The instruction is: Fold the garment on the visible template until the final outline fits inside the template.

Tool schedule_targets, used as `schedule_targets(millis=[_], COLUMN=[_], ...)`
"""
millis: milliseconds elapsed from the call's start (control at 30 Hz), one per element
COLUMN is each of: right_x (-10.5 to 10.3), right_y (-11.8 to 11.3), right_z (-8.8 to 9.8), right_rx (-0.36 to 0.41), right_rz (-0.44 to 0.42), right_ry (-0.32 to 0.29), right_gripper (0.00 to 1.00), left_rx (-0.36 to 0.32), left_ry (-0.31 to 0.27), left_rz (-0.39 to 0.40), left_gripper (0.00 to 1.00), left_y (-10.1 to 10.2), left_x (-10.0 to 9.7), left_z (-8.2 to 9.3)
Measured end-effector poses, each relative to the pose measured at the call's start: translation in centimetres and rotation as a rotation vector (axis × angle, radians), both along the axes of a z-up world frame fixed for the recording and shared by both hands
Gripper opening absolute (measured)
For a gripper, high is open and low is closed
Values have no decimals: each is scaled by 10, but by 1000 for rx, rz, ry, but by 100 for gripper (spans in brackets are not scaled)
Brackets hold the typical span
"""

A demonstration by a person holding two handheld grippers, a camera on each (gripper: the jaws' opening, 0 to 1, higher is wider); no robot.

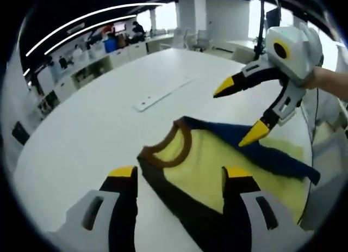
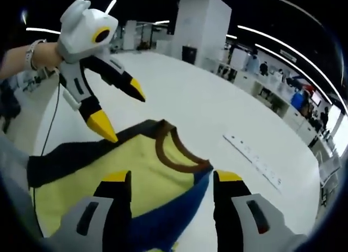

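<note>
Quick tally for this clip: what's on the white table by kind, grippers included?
Garment: 1, yellow with a brown collar, one black and one blue sleeve
White strip lying flat beyond it: 1
Grippers: 2, left gripper and right gripper, both open over the garment
Total: 4

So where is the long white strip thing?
The white strip lies flat on the white table, beyond the yellow shirt's brown collar; in the right gripper view it sits right of the shirt.
</note>
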State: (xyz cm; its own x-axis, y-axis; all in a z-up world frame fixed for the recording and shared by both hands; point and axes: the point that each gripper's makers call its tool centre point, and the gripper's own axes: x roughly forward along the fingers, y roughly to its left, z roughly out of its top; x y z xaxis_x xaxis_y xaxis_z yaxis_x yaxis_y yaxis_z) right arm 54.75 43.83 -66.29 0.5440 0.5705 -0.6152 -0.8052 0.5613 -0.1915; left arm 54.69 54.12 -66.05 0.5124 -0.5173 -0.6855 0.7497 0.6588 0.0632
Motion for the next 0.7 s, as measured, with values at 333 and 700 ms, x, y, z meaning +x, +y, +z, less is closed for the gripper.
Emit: schedule_targets(millis=[333,700], right_x=[-12,-30], right_y=[1,-5], right_z=[13,24], right_rx=[16,39], right_rz=[13,20], right_ry=[-19,-29], right_gripper=[80,90], left_rx=[-31,-64], left_ry=[-54,-58], left_rz=[0,-26], left_gripper=[75,85], left_y=[-2,-4], left_x=[-7,-30], left_z=[20,31])
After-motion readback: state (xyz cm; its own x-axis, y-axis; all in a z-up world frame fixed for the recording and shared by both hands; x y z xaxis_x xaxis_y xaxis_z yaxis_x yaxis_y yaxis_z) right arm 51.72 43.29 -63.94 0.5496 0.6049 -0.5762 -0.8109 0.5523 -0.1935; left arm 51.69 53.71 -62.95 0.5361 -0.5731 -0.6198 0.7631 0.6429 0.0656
